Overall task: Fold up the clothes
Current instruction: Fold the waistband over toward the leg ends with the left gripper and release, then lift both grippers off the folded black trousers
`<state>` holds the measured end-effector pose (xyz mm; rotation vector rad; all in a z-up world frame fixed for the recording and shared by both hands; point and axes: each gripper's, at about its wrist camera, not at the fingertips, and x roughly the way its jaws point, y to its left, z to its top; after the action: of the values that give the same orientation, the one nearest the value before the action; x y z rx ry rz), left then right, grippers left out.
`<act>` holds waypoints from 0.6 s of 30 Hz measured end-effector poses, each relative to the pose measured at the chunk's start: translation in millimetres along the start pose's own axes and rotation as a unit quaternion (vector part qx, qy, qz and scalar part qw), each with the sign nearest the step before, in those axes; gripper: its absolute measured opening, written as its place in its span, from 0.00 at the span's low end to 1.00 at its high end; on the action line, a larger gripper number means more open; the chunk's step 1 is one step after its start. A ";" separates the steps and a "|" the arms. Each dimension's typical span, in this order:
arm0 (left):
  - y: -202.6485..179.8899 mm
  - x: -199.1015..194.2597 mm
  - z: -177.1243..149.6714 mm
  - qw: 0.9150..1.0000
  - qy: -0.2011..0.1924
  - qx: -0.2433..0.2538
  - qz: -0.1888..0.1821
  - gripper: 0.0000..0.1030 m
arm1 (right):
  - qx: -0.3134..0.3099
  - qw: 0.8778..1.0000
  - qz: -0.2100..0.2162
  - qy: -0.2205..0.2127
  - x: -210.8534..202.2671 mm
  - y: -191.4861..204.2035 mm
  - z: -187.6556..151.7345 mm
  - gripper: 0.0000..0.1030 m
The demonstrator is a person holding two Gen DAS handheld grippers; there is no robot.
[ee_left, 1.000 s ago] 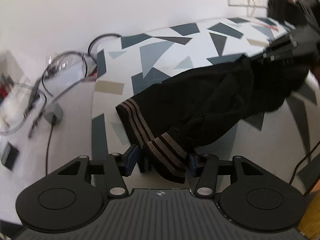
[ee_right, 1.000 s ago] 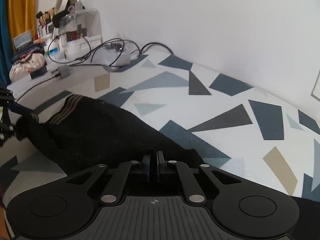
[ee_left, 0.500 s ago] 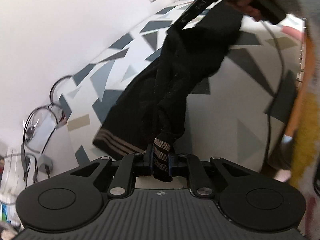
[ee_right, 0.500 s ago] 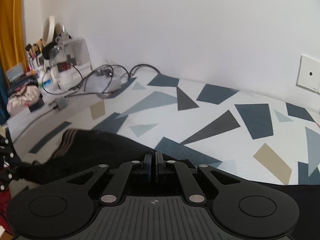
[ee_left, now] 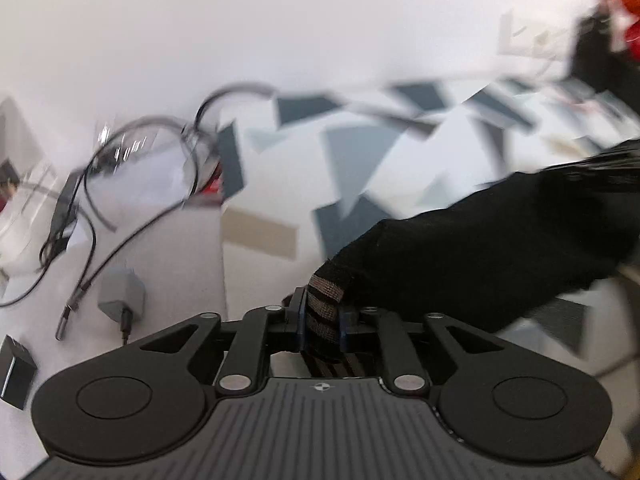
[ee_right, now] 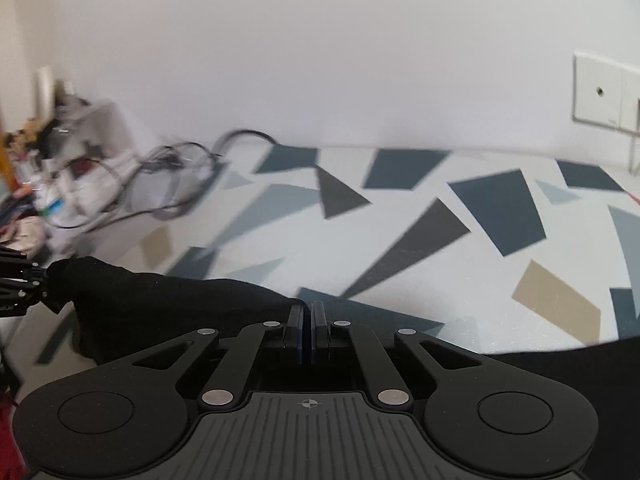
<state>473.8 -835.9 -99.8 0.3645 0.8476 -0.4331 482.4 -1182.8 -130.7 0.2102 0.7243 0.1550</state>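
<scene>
A black garment with a brown-striped cuff stretches over the table's geometric-patterned cover. My left gripper has the cuff between its pads, which press on it while the jaws are opening. In the right wrist view the garment runs from the left gripper at the left edge to my right gripper. The right pads stand almost together on a thin edge of the black cloth, their jaws opening slightly. Both views are blurred by motion.
Tangled cables, a grey charger and a small black box lie left of the patterned cover. Cluttered containers stand at the far left. A wall socket is on the white wall.
The left gripper closed on the striped cuff, swung toward the raised right gripper, then back left. The garment now stretches between both grippers. The right gripper stayed shut.
</scene>
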 end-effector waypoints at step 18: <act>55.1 -7.3 -89.9 0.841 0.080 -0.516 -0.142 0.83 | 0.010 0.998 -0.045 -0.035 -69.4 1.6 -45.5 0.57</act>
<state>440.0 -744.7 -141.4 -0.7511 1.1810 -0.1634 400.5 -1189.8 -119.2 0.2007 0.6640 0.0543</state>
